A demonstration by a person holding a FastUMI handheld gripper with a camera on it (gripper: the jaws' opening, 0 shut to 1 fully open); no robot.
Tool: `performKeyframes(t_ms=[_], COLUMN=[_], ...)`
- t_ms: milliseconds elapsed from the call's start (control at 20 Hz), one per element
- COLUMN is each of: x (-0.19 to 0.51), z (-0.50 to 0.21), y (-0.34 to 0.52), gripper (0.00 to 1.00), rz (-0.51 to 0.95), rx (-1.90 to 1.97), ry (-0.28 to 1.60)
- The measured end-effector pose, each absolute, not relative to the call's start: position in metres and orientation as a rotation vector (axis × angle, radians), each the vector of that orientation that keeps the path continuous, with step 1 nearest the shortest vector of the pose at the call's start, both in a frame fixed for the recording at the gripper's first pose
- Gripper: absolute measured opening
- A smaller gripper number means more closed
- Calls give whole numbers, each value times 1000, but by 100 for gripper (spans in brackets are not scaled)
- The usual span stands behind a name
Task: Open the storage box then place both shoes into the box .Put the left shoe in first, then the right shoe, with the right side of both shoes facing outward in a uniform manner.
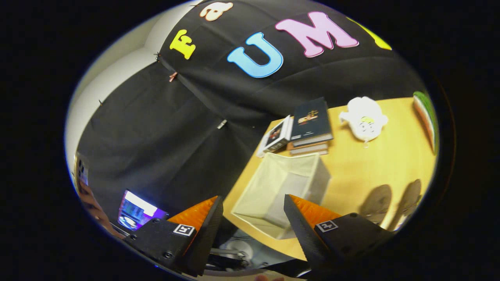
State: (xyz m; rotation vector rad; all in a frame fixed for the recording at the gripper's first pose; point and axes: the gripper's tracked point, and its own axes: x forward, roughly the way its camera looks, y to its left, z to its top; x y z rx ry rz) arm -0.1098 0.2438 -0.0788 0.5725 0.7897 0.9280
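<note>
1. Gripper [253, 212]: fingers spread wide, nothing between them, held up above the table edge.
2. Storage box [281, 189]: pale, whitish fabric-looking bin, rectangular, top open, inside looks empty. It sits near the edge of the wooden table [386, 164], seen in the gap between the fingers and just beyond their tips.
3. Shoes: two, a pair. Left-hand shoe [377, 203] and right-hand shoe [408, 201] lie side by side on the table, beside the box and apart from it. Dull grey-brown, soles or tops can't be told at this angle; which is the left shoe can't be told either.
4. Books [310, 125]: a stack of about three beyond the box, dark cover on top, plus one more leaning at its side.
5. One white plush toy [365, 117] past the shoes.
6. One watermelon-slice item [425, 117] at the far table end.
7. One lit screen [136, 212] off the table, beside one finger.
</note>
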Motion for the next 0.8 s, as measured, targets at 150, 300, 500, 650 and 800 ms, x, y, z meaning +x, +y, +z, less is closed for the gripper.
performKeyframes(t_ms=[150,300,500,650,800], x=[-110,-119,-130,-129,-120], z=[-124,-167,-232,-270,-302], y=[194,156,128,120,118], gripper=[97,96,95,87,80], rz=[801,706,620,568,511], rx=[437,354,234,164,117], ry=[841,908,981,998,1017])
